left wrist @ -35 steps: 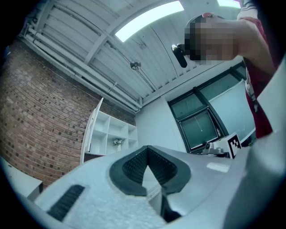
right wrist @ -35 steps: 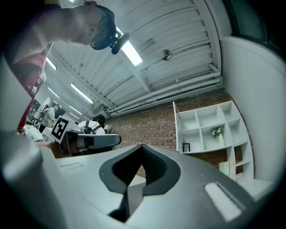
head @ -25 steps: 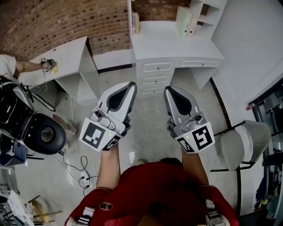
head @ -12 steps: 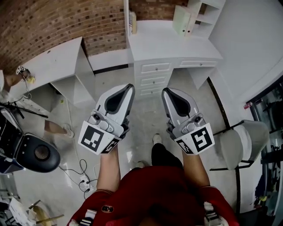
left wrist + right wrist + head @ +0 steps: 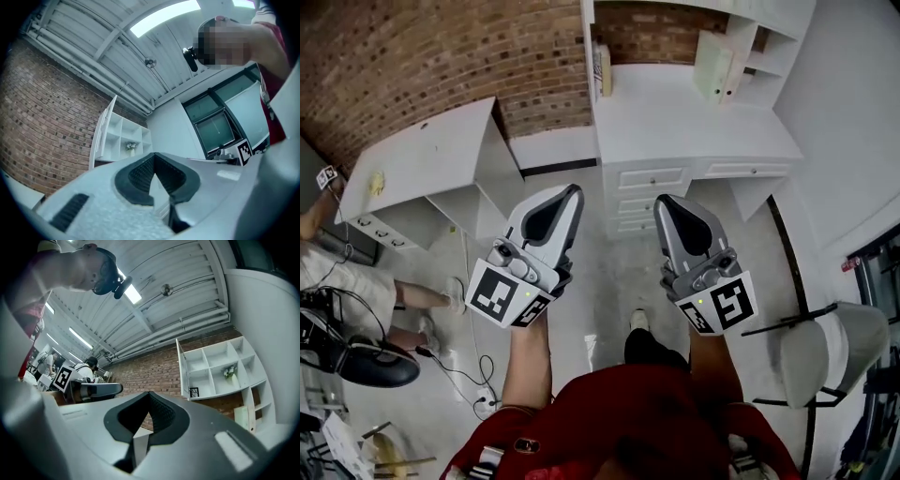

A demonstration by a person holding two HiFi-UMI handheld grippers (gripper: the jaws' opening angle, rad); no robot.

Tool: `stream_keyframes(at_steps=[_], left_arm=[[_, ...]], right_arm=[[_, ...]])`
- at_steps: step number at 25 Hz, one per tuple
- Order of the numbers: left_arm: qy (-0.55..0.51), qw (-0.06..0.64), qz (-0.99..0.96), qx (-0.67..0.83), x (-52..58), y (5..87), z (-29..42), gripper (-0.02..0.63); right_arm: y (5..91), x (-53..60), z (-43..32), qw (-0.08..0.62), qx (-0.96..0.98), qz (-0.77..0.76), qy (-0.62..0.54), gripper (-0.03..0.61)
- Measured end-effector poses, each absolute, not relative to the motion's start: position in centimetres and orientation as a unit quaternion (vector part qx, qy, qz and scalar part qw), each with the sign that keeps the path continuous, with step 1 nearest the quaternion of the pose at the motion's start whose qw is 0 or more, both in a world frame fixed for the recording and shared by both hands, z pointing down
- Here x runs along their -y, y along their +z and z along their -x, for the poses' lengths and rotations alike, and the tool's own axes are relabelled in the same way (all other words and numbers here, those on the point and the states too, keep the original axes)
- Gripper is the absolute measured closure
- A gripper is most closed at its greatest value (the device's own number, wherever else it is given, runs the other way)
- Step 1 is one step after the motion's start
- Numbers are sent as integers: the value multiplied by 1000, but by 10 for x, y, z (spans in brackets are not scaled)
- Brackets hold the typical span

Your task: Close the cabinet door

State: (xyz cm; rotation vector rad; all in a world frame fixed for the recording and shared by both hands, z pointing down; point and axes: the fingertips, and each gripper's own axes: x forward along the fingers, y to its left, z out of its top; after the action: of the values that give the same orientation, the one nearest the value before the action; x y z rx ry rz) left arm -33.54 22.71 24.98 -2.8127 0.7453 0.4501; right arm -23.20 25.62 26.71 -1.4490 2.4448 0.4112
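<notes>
The gripper views face the front of the white cabinet of open cubbies (image 5: 212,395) on the brick wall. Its thin white door (image 5: 183,369) stands swung out at its left edge. The head view looks down on the white desk with drawers (image 5: 675,112), upper centre. The left gripper (image 5: 565,199) and right gripper (image 5: 668,206) hang mid-frame over the floor, jaws together and empty.

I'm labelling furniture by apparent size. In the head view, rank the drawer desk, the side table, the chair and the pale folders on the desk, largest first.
1. Drawer desk and side table: about alike, so not ranked.
2. Chair.
3. Folders.
</notes>
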Motion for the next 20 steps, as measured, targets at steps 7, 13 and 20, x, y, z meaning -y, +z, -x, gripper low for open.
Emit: stream_keyframes(at_steps=[7, 13, 20], left_arm=[[135, 109, 943, -283, -137, 240, 284, 607], [119, 129, 936, -304, -77, 234, 238, 607], [109, 136, 928, -331, -26, 222, 215, 607]], right_arm=[[260, -170, 171, 140, -852, 482, 151, 565], [260, -114, 125, 147, -864, 457, 151, 565], [262, -68, 97, 151, -875, 437, 141, 566]])
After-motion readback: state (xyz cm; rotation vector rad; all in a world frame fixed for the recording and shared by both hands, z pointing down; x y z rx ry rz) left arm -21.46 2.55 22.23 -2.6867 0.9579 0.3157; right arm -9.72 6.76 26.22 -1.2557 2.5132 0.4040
